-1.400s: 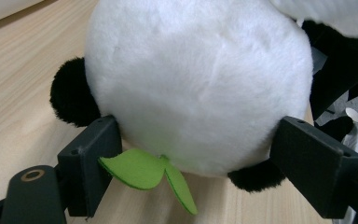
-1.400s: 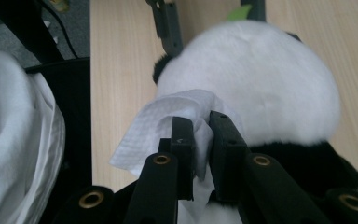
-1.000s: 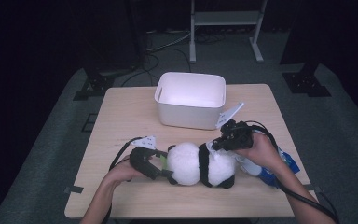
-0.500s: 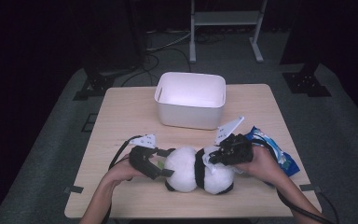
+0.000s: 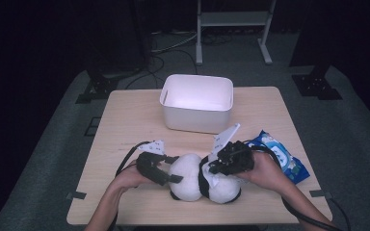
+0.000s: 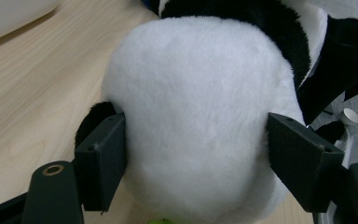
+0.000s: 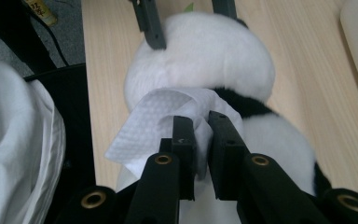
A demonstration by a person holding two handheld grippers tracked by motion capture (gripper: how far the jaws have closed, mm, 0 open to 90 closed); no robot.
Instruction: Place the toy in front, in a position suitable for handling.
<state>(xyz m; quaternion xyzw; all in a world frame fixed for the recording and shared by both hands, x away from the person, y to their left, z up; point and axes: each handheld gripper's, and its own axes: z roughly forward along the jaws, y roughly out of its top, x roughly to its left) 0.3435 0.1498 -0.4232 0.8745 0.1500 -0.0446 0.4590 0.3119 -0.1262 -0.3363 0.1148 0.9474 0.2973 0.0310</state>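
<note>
A dim lab or recording studio. A light wooden table [image 5: 125,125] stands at the centre of the frame on grey carpet [image 5: 53,159], ringed by darkness. Black stand bases [image 5: 94,89] and loose cables [image 5: 173,45] lie on the floor at upper left, and a grey metal rack [image 5: 231,21] stands at top centre.

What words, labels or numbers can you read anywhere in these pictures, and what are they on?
None can be read.
Blue and white plastic wipes packet: print too small and blurred.
Yellow label on the floor: dark marks, illegible.
Black and white plush panda, white plastic bin: no text.
</note>
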